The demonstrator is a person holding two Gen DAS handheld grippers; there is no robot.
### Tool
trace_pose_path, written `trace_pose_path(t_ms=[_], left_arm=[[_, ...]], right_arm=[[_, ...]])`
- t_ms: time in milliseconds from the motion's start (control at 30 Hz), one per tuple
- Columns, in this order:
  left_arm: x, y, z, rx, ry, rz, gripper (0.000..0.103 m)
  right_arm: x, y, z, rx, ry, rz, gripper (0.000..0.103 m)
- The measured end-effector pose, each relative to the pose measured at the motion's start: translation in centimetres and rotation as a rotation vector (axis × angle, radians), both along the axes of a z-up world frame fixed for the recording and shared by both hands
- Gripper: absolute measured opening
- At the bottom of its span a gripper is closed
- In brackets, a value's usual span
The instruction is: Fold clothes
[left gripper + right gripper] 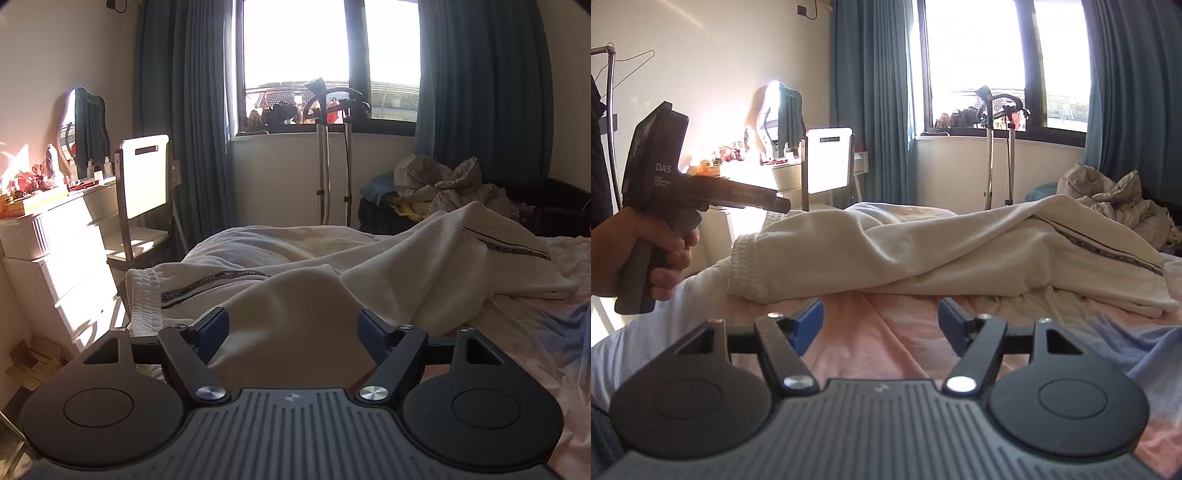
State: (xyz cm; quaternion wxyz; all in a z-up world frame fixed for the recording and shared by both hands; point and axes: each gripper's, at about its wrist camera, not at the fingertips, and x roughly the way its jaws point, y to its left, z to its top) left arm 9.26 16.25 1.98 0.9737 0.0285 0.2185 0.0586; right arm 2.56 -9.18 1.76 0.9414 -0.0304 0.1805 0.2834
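The step in hand looks like a pause between folds: both claws stand wide and empty, and the cream trousers [923,251] lie loosely doubled on the bed [871,332], not yet a neat packet. The next move, as I judge it, calls for picking a fresh edge, probably the waistband end or the far leg, and taking a firm pinch through thick cloth before lifting it over.

In the left wrist view, at nine o'clock a white dresser [62,266] carries small bottles and a wavy mirror [85,129]; it is hard and glossy, sunlit. Just right of it stands a chair [146,177] with a flat pale back. The ribbed elastic waistband [142,299] sits at eight o'clock of the garment. The left claw [293,330] has its blue pads spread, a mound of the trousers rising between them without being pressed, so nothing is gripped. The fabric is heavy, soft fleece-like knit, with a dark lettered tape down the side seam [218,282].

In the right wrist view, a hand [646,254] at nine o'clock holds the left tool's handle. The right claw [881,325] is open over bare pink sheet, the trousers lying just beyond it at twelve o'clock. At two o'clock a crumpled pile of bedding [1115,199] sits by the blue curtain [1137,92].
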Motion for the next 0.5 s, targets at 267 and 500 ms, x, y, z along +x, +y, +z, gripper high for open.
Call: trace_pose_path(t_ms=[267, 500], left_arm=[[4.6, -7.0, -7.9, 0.229, 0.169, -0.066, 0.079], [7.9, -6.1, -11.7, 0.335, 0.207, 0.030, 0.073]], right_arm=[[1.4, -8.7, -2.7, 0.072, 0.052, -0.164, 0.070], [6.7, -9.3, -5.2, 0.166, 0.180, -0.191, 0.071]])
